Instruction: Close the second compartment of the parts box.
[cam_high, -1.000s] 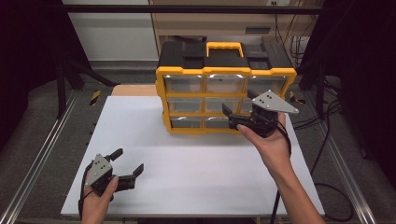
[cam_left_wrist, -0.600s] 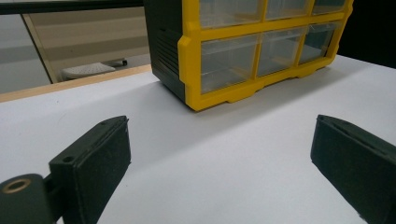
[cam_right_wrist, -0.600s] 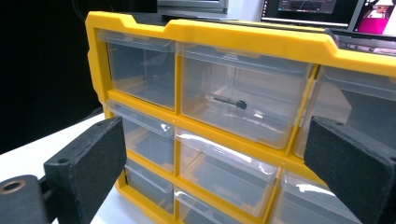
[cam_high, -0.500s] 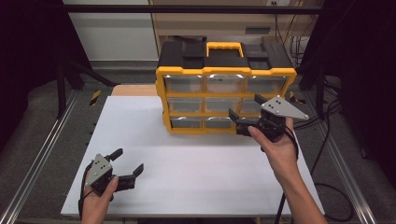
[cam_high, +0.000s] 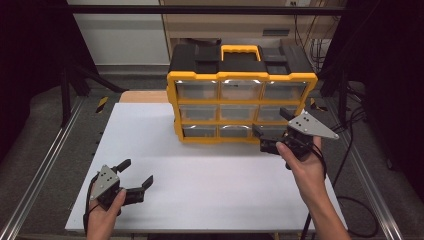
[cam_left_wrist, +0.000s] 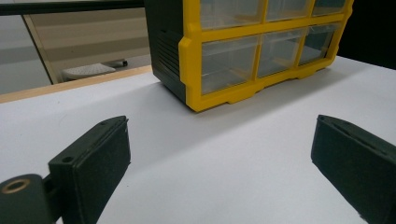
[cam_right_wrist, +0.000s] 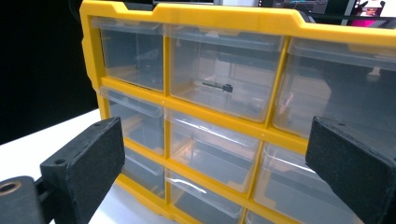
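A yellow drawer cabinet (cam_high: 240, 107) stands at the table's (cam_high: 150, 130) twelve o'clock; the right gripper (cam_high: 272, 134), jaws wide and empty, faces its lower-right drawers. The right gripper view reveals a small dark screw (cam_right_wrist: 217, 86) (top-middle drawer). The left gripper (cam_high: 134, 172) sits at seven o'clock, agape, holding nothing.

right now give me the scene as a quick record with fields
main object: yellow drawer organiser, nine clear drawers, all shut
contents: small dark screw in top middle drawer
left hand-held gripper: open, low over white table, near front left corner
right hand-held gripper: open, facing the organiser's lower right drawers
holding: nothing
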